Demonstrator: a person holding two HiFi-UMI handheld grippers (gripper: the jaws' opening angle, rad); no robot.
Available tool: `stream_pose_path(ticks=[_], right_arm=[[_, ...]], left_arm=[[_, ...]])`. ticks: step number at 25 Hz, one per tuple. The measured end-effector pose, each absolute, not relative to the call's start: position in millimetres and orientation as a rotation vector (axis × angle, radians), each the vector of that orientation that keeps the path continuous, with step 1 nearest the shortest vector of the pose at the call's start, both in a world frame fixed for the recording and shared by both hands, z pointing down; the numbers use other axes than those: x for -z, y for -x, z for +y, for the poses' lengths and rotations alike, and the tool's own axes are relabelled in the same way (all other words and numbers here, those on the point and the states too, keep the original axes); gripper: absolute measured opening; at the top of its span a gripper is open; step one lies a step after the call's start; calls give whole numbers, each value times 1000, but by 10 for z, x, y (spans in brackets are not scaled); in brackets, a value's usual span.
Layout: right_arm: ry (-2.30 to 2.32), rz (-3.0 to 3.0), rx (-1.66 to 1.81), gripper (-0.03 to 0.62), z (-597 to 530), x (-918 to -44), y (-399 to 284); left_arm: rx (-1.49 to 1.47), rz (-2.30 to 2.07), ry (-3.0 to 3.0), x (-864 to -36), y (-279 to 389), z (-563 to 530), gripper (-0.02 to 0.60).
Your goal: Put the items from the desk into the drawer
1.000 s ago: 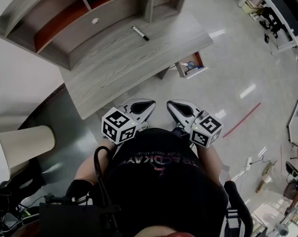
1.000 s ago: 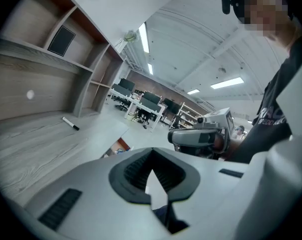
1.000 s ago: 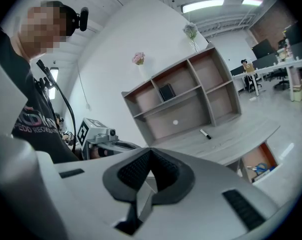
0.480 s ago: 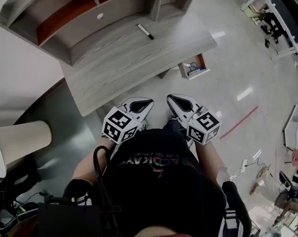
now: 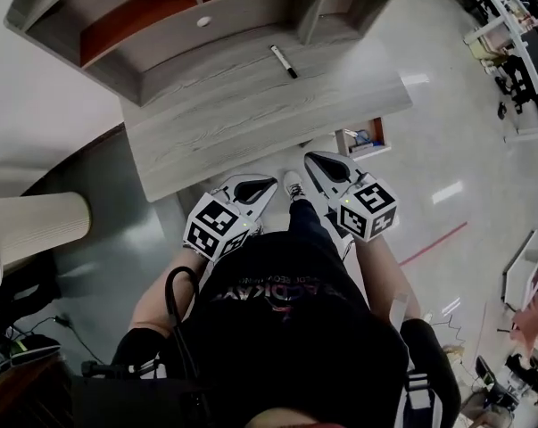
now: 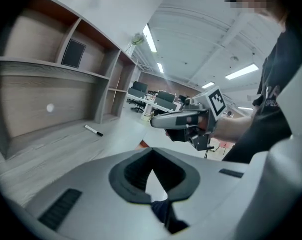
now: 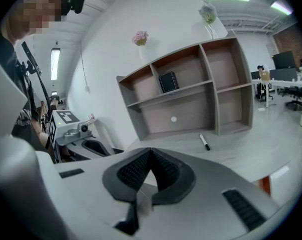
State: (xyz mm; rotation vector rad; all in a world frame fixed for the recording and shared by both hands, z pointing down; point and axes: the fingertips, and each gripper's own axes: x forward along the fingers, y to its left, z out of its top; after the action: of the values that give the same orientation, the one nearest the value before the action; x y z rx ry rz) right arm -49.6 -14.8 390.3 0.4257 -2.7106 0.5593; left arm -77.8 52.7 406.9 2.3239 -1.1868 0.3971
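A black-and-white marker [image 5: 283, 61] lies on the grey wooden desk [image 5: 224, 127], near the hutch; it also shows in the left gripper view [image 6: 93, 130] and the right gripper view [image 7: 204, 142]. A small white disc [image 5: 203, 22] sits on the hutch's back panel. Under the desk's right end a drawer [image 5: 362, 138] stands open with bluish items inside. My left gripper [image 5: 265, 186] and right gripper [image 5: 316, 160] are side by side in front of my body, short of the desk's near edge. Both are shut and hold nothing.
The hutch [image 5: 144, 16] rises along the back of the desk, with a black frame [image 7: 167, 81] on a shelf and flowers [image 7: 140, 37] on top. A beige cylinder [image 5: 37, 230] stands on the floor at the left. Office desks and chairs [image 5: 518, 52] fill the far right.
The view has shifted toward the desk, so desk and drawer lie closer under the grippers. Both grippers have stayed shut and close to my body.
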Motion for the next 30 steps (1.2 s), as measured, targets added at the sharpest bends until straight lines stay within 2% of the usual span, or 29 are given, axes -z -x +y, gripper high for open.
stream_pose_path(ticks=[8,21,30], right_arm=[[-301,-2673,-508,21,-863,-4433,660],[-268,-2460,-536,126,-2061,-5529,1185],[-250,-2251,-460,133,-2718,-6131,1626]], left_arm=[[-382,-1315,-2232,-4381,733,287,11],[-446,-1374,-2131,-4808,716,-60,11],[-380,-1435,-2023,-4896,746,-192,11]])
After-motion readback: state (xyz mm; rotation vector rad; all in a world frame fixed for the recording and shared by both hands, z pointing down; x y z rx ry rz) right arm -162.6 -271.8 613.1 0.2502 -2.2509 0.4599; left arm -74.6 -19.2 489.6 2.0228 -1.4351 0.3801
